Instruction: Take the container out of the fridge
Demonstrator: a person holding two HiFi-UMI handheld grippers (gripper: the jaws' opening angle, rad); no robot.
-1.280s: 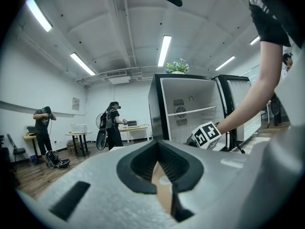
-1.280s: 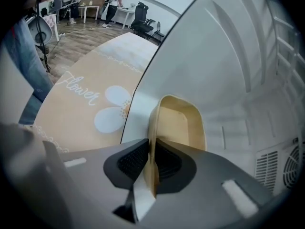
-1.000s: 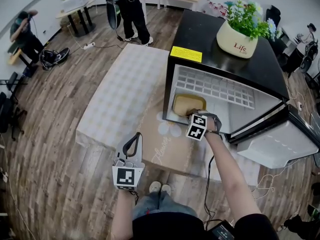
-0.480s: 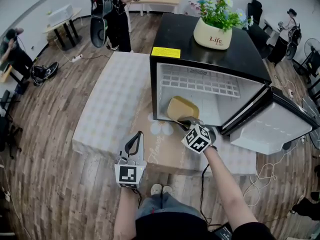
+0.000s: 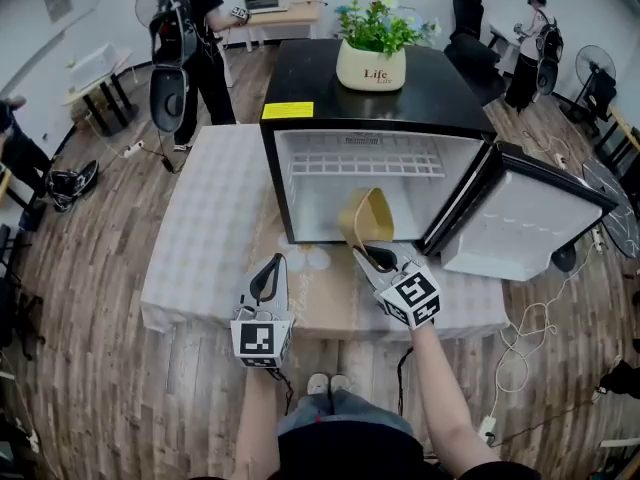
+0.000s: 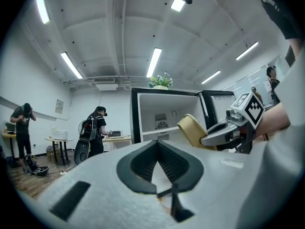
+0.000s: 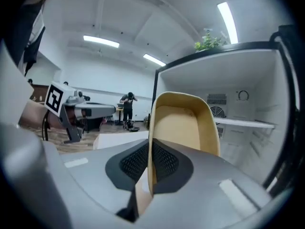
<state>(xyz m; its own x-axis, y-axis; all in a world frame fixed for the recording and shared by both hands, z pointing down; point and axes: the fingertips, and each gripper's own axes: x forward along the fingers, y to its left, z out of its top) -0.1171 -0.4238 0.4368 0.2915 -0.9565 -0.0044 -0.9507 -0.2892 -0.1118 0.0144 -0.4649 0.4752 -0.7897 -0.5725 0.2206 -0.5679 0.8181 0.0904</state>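
Before the fridge (image 5: 320, 93), right claw (image 5: 370, 256) grips container (image 5: 366, 215).

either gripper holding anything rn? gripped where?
The right gripper is shut on the tan container, pinching one side wall at the rim. The left gripper holds nothing; its jaws are together.

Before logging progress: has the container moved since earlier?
Yes: the container has come forward to the front of the fridge, tipped up in the right gripper.

container (image 5: 366, 216) tan. fridge (image 5: 320, 73) black outside, white inside, yellow sticker (image 5: 288, 110). tablecloth (image 5: 200, 238) pale grey check. floor (image 5: 90, 268) brown wood planks.
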